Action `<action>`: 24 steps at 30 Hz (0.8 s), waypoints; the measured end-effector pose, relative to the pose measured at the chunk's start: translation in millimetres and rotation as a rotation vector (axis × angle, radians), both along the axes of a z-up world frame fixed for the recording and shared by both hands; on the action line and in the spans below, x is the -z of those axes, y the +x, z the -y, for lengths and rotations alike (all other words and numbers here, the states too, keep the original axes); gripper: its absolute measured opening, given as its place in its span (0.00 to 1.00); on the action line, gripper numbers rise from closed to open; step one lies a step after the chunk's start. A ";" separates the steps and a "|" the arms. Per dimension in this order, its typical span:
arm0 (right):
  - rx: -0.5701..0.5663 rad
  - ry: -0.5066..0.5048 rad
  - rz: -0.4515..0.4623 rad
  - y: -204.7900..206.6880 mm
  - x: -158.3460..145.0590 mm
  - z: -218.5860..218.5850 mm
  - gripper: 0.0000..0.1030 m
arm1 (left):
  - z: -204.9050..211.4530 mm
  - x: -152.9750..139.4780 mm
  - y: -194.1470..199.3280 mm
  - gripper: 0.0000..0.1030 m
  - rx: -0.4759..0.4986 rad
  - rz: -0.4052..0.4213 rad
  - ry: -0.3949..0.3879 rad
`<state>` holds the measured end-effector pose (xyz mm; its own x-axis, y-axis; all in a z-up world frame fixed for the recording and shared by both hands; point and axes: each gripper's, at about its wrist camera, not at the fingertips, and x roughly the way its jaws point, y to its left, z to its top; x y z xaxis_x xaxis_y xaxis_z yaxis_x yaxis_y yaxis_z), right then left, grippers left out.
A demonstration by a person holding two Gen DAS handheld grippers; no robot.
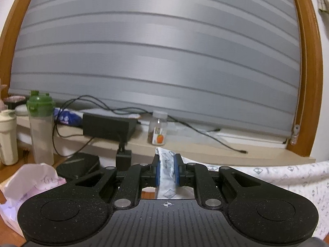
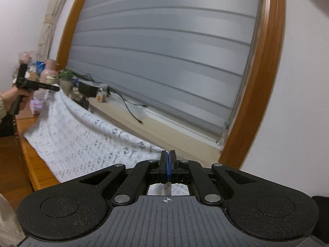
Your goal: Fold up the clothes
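A white cloth with a grey printed pattern (image 2: 82, 140) hangs stretched in the air between my two grippers, above a wooden table (image 2: 39, 173). My left gripper (image 1: 168, 160) is shut on a bunched corner of the cloth (image 1: 166, 170), which fills the gap between its blue pads (image 1: 177, 168). My right gripper (image 2: 168, 160) is shut, its blue pads pressed together on the other edge; a strip of the cloth (image 2: 167, 190) shows just under them. In the right wrist view a hand holds the left gripper (image 2: 55, 88) at the far left end of the cloth.
A window with a grey blind (image 1: 156, 47) and a wooden frame fills the back. Its sill (image 1: 185, 146) carries a black box (image 1: 109, 125), cables and a small jar (image 1: 158, 128). A green-lidded shaker bottle (image 1: 41, 127), a cream bottle (image 1: 8, 135) and a pink bag (image 1: 26, 185) stand at the left.
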<state>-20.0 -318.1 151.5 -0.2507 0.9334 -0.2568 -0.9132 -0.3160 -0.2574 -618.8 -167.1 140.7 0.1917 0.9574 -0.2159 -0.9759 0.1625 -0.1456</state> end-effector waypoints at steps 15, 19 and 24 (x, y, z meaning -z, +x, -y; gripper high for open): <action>0.056 -0.097 0.018 7.3 34.2 -74.3 0.01 | -47.9 27.3 20.5 0.14 0.013 -0.039 -0.107; 0.083 -0.151 0.054 5.8 68.0 -135.9 0.01 | -84.1 43.8 24.8 0.14 0.003 -0.055 -0.168; 0.107 -0.204 0.068 4.1 106.4 -199.1 0.01 | -121.9 57.1 34.0 0.14 -0.007 -0.078 -0.220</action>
<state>-15.9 -118.9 45.1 -0.1291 0.8807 -0.4557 -0.9270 -0.2703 -0.2599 -584.8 -45.2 83.7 0.1598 0.8869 -0.4335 -0.9866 0.1285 -0.1006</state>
